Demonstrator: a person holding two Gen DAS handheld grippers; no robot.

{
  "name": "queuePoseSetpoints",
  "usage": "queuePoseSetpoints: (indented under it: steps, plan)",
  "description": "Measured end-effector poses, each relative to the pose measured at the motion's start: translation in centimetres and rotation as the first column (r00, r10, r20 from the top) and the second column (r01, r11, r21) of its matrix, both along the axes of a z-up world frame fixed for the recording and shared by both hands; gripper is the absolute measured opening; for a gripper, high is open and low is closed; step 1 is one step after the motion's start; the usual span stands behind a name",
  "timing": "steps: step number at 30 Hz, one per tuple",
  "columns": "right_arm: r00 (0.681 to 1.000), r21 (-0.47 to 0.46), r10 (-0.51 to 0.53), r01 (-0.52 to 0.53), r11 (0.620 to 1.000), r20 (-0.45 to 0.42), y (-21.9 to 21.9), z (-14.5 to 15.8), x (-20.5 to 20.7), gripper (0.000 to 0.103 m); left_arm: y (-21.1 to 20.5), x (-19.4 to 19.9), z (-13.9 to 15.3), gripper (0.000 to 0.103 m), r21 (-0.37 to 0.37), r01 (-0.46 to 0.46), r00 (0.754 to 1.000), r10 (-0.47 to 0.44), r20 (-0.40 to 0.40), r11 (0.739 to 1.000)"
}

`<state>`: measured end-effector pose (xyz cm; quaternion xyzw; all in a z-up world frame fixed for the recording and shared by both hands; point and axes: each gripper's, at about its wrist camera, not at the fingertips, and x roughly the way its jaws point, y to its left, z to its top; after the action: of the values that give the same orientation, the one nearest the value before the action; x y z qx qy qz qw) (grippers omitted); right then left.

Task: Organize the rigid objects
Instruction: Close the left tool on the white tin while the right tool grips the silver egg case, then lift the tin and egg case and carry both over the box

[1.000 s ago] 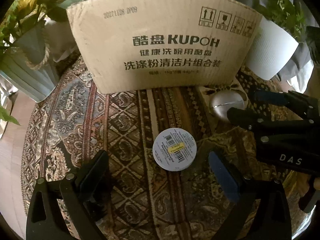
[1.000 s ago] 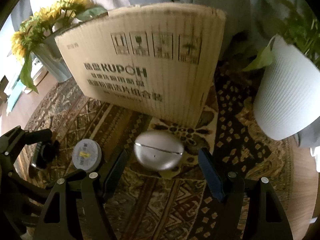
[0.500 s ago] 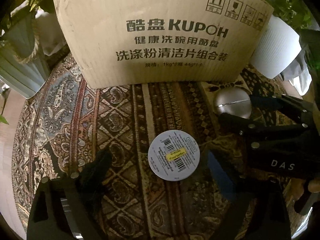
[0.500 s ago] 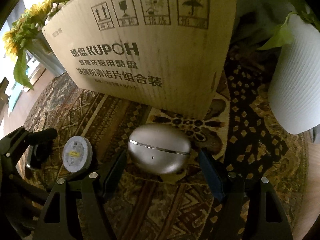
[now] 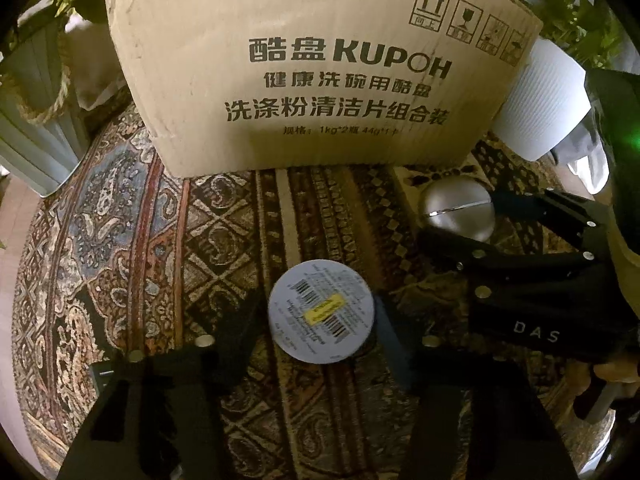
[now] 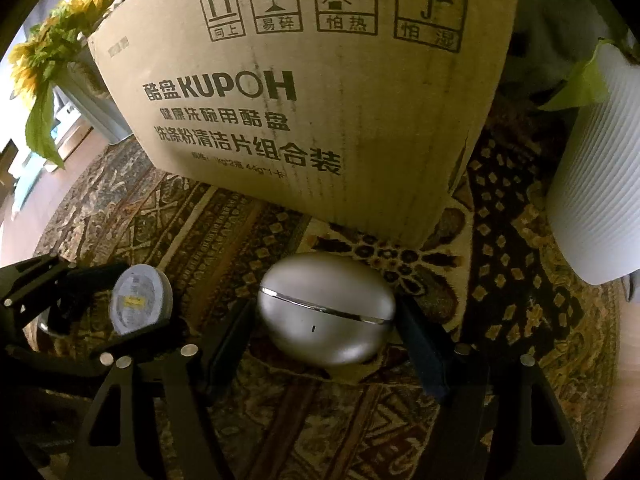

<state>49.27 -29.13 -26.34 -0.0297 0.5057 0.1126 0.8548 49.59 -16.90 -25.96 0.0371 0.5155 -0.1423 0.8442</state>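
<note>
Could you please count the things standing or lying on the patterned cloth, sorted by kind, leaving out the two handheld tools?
Cardboard boxes: 1, the printed box.
Plant pots: 2, the grey sunflower pot and the white ribbed pot.
Small round tins: 1, the labelled tin.
Silver egg-shaped cases: 1, the case.
Total: 5

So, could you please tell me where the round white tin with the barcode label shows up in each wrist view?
Left wrist view: the round white tin sits low in the centre, between the left gripper fingers.
Right wrist view: the tin is at the lower left, tilted on edge in the other gripper's fingers.
Shared landmark: the KUPOH cardboard box standing behind on the patterned cloth.
</note>
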Motion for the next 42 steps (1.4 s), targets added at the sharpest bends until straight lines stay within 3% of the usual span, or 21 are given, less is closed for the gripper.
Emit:
queuePoseSetpoints:
  steps: [2,15,42]
  plan:
    - [1.0,0.004,-0.003,0.003,1.0,0.005,0.3,-0.1,-0.1,0.066,0.1,-0.3,0.3,0.051,-0.002,-0.003,1.0,0.003,-0.001,1.0]
    - [1.0,0.027,-0.006,0.005,1.0,0.024,-1.2,1.2,-1.4,0.066,1.1,-1.0,1.7,0.051,-0.011,-0.029,0.999,0.029,0.022,1.0]
    - [0.985,0.039,-0.042,0.036,0.999,0.165,-1.7,8.6,-4.0,0.066,1.7,-2.7,8.6,0.051,-0.034,-0.039,0.975,0.045,0.219,0.999]
